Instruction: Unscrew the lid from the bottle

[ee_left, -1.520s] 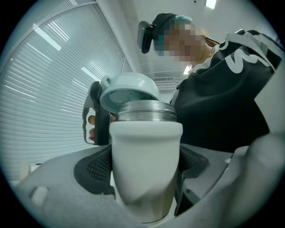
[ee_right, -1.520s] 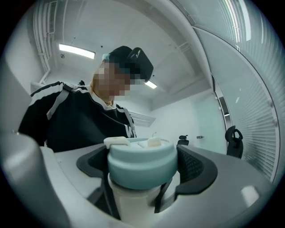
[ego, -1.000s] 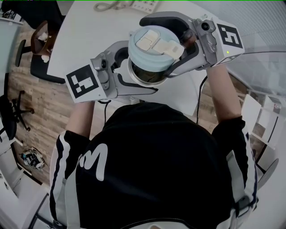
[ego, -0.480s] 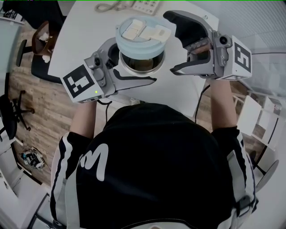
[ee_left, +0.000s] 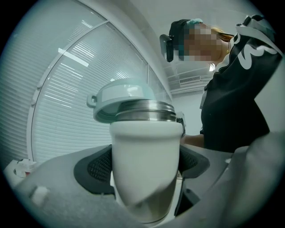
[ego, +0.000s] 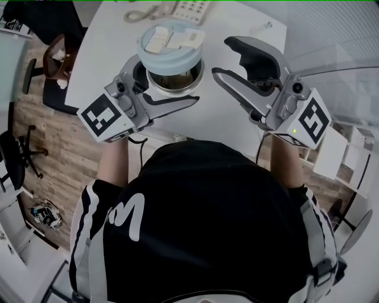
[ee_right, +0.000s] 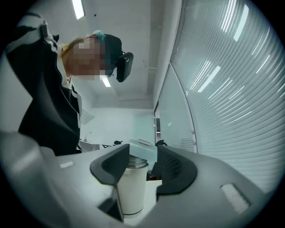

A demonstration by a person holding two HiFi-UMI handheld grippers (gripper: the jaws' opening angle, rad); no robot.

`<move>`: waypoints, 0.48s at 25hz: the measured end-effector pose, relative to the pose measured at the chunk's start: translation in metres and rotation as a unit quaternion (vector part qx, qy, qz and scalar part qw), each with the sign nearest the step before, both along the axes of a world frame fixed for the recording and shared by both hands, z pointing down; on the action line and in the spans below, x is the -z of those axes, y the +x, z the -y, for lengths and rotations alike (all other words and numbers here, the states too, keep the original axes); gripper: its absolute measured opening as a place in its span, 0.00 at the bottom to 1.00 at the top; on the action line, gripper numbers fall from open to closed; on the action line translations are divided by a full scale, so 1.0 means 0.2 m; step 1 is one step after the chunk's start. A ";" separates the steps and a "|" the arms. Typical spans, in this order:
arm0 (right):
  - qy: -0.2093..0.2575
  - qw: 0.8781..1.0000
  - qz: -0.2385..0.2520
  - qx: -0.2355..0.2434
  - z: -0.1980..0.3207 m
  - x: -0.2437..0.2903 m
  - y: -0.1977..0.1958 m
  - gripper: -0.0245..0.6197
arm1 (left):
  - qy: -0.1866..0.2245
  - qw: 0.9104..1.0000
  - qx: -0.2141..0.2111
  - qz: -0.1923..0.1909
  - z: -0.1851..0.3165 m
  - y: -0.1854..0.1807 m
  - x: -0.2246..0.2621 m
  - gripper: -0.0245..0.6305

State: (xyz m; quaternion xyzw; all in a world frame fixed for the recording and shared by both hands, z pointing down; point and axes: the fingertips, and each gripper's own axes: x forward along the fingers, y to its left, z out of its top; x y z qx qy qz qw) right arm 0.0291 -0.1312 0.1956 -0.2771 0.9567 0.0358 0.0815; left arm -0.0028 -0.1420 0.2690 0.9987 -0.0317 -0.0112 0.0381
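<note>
left tool (ego: 173, 86) clenched on the bottle (ee_left: 144, 164), dark ribbed pads pressing its body on both sides, low on the body, below the neck; bottle is upright over the white bench (ego: 106, 53), near the person's side of it, can't tell if the base rests on the surface; body is plain matte white, tapering a bit toward the bottom, with a brushed steel collar round the mouth; inside of the mouth looks dark in the head view; lid (ego: 172, 40) is pale blue, round, with white flip tabs on top and a small loop on its edge; it sits askew on the collar, tilted and shifted off-centre toward the far side, so part of the open mouth shows under it; right tool (ego: 222, 57) released and empty, jaws have just been closing but stand apart with nothing between them, off to the right of the bottle and clear of it, pointing toward it; right gripper view shows the bottle beyond the jaw tips, not between the pads; a desk phone (ego: 186, 7) lies on the far edge of the bench
</note>
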 end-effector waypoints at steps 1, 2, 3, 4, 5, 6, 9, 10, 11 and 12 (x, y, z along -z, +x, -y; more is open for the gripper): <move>-0.002 1.000 -0.006 -0.017 0.00 -0.02 0.00 0.34 | 0.000 1.000 0.004 0.000 0.00 0.00 0.00 0.68; -0.005 0.999 -0.012 -0.029 0.00 -0.03 0.00 0.32 | -0.001 1.000 0.008 0.000 0.00 0.00 -0.01 0.68; -0.010 0.999 -0.015 -0.038 0.00 -0.05 0.00 0.31 | 0.000 1.000 0.013 0.001 0.01 0.00 -0.01 0.68; -0.016 0.999 -0.016 -0.044 0.00 -0.06 0.00 0.29 | 0.001 1.000 0.017 0.003 0.01 0.00 -0.01 0.69; -0.022 0.998 -0.015 -0.050 0.00 -0.07 0.01 0.26 | 0.003 1.000 0.022 0.006 0.01 0.00 -0.02 0.68; -0.026 0.998 -0.013 -0.056 0.00 -0.08 0.01 0.26 | 0.007 1.000 0.026 0.011 0.01 -0.01 -0.02 0.68; -0.035 0.997 -0.014 -0.072 0.02 -0.10 0.03 0.24 | 0.016 0.999 0.037 0.026 0.02 -0.01 -0.04 0.69; -0.038 0.996 -0.016 -0.077 0.03 -0.11 0.03 0.23 | 0.016 0.999 0.039 0.028 0.02 -0.01 -0.05 0.68; -0.041 0.996 -0.017 -0.083 0.03 -0.12 0.03 0.22 | 0.015 0.999 0.041 0.028 0.03 -0.01 -0.05 0.69; -0.042 0.995 -0.021 -0.089 0.04 -0.13 0.04 0.19 | 0.012 0.999 0.043 0.025 0.03 -0.01 -0.05 0.69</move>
